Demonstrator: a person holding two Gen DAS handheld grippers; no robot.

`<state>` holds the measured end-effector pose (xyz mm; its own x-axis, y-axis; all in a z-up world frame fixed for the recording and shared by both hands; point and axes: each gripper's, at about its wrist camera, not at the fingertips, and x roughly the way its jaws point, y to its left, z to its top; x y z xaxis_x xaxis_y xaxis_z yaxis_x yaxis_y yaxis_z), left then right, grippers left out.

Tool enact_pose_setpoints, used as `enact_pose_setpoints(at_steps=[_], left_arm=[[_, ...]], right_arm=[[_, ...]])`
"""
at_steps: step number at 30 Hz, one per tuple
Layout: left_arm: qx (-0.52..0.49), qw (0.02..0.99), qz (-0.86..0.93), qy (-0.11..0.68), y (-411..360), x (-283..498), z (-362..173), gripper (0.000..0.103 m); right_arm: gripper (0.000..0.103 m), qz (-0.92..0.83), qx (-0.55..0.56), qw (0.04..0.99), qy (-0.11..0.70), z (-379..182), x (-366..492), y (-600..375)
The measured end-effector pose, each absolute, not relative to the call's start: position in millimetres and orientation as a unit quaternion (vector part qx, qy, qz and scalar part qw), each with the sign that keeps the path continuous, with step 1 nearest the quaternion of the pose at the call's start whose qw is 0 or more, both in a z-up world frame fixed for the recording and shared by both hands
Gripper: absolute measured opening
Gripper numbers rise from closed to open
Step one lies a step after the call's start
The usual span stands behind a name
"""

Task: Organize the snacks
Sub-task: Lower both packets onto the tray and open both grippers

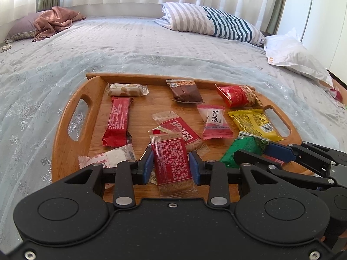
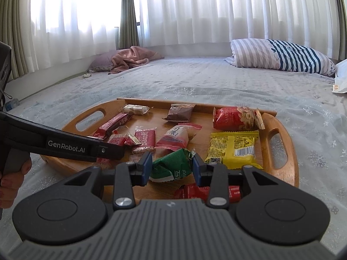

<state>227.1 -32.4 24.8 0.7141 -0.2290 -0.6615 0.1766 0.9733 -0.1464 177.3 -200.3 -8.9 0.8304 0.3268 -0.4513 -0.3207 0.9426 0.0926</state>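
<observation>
Snacks lie scattered on the wooden tray (image 1: 65,117) on the bed. Left gripper (image 1: 171,164) pinches a red biscuit packet (image 1: 171,162); right gripper (image 2: 171,165) clamps a green packet (image 2: 171,166) just above the tray.

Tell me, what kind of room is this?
Most likely a bedroom: a wide bed with a pale quilted cover, a striped pillow, and white sheer curtains over the window.
</observation>
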Motion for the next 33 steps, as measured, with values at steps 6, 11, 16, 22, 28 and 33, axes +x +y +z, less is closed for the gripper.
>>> enact_pose_setpoints(at_steps=[6, 11, 16, 22, 28, 33], left_arm=[[-0.041, 0.924, -0.107, 0.365, -32.4, 228.9, 23.0, 0.034], [-0.039, 0.925, -0.106, 0.363, -33.3, 227.0, 22.8, 0.033], [-0.048, 0.926, -0.103, 0.360, -31.4, 223.9, 28.4, 0.038], [-0.039, 0.931, -0.096, 0.351, -29.9, 214.2, 37.5, 0.050], [-0.026, 0.938, -0.088, 0.335, -28.6, 197.3, 48.7, 0.073], [-0.024, 0.939, -0.085, 0.332, -25.6, 185.4, 55.0, 0.078]], right_arm=[[0.047, 0.169, 0.008, 0.954, 0.246, -10.9, 181.4, -199.3], [0.063, 0.164, 0.009, 0.958, 0.237, -9.6, 180.2, -199.4], [0.069, 0.155, 0.012, 0.961, 0.227, -6.1, 176.3, -202.4], [0.073, 0.142, 0.009, 0.965, 0.220, 1.3, 167.5, -204.1], [0.079, 0.115, 0.007, 0.970, 0.216, 11.3, 153.4, -206.6], [0.083, 0.094, 0.025, 0.971, 0.216, 18.9, 143.1, -213.8]])
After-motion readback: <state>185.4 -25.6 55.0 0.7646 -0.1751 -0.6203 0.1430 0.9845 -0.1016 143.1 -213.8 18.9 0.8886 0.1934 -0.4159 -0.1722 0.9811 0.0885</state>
